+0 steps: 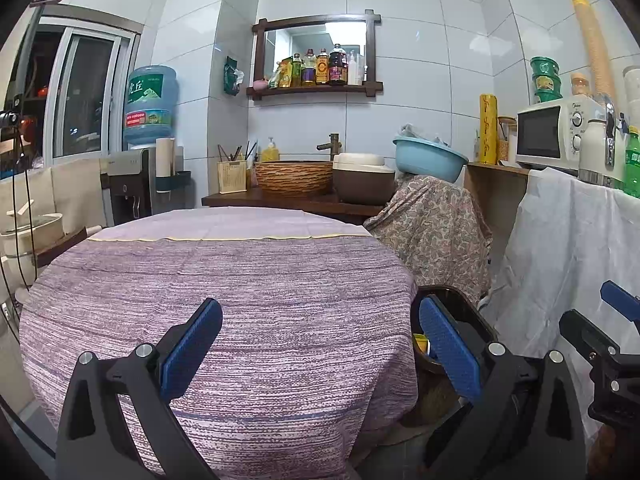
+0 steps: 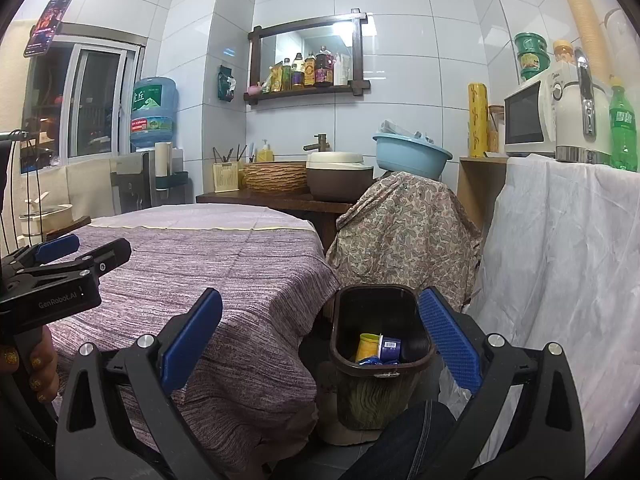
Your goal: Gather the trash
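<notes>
Left wrist view: the left gripper [image 1: 320, 346] hangs over a table covered in a purple striped cloth [image 1: 224, 300], its blue-padded fingers [image 1: 192, 350] spread wide apart with nothing between them. At the table's right edge, a dark brown trash bin [image 1: 460, 304] stands on the floor, partly hidden by the right-hand finger. At the far right edge, part of the right gripper [image 1: 608, 336] shows. A white microwave [image 1: 556, 134] sits on a far counter.

Right wrist view: the right gripper [image 2: 320, 346] is also spread wide and empty, above the gap between table and bin [image 2: 380, 372]. Inside the bin lie a yellow cup [image 2: 368, 347] and a blue-and-white container [image 2: 389, 349], touching. At near left, a hand [image 2: 28, 360] holds the left gripper [image 2: 84, 250] over the cloth.
</notes>
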`<state>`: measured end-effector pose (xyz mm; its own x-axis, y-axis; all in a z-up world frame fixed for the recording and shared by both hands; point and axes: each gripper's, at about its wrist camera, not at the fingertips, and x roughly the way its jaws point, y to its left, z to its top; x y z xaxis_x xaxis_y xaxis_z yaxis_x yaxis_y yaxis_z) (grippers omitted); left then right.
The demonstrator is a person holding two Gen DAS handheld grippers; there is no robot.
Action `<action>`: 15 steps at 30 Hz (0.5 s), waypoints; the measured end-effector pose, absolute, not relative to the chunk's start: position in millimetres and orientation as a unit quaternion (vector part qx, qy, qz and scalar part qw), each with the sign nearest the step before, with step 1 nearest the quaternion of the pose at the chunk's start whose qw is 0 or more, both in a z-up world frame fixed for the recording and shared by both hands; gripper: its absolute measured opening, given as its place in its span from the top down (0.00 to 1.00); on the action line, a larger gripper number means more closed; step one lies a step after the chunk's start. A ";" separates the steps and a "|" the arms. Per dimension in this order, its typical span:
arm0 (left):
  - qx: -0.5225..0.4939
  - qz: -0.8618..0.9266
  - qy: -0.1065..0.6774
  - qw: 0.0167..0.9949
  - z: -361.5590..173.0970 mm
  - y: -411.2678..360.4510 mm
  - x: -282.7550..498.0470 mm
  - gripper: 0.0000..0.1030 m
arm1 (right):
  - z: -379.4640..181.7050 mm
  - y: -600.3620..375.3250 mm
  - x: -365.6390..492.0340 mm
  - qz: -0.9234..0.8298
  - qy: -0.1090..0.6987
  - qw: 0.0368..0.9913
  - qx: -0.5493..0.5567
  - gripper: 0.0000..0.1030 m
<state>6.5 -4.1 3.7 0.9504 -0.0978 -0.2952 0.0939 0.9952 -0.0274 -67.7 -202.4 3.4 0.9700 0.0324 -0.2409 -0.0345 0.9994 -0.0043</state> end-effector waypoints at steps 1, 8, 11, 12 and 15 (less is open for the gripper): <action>-0.007 -0.048 0.150 0.987 3.5 -4.0 6.3 0.05 | 3.4 -201.9 -67.8 0.017 0.121 0.992 -0.004 0.05; -0.006 -0.048 0.151 0.987 3.0 -4.0 6.7 0.05 | 3.1 -201.1 -67.4 0.017 0.122 0.992 -0.004 0.05; -0.006 -0.048 0.151 0.987 3.0 -4.0 6.9 0.05 | 2.8 -201.1 -67.8 0.018 0.122 0.992 -0.004 0.05; -0.007 -0.048 0.151 0.987 2.9 -3.8 6.9 0.05 | 2.9 -201.2 -67.7 0.017 0.122 0.992 -0.004 0.05; -0.006 -0.048 0.150 0.987 3.1 -3.9 6.7 0.05 | 2.9 -201.2 -67.6 0.018 0.122 0.992 -0.004 0.05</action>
<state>6.7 -3.9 3.1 0.9503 -0.0957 -0.2961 0.0920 0.9954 -0.0266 -67.6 -201.2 2.9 0.9695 0.0342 -0.2426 -0.0362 0.9993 -0.0036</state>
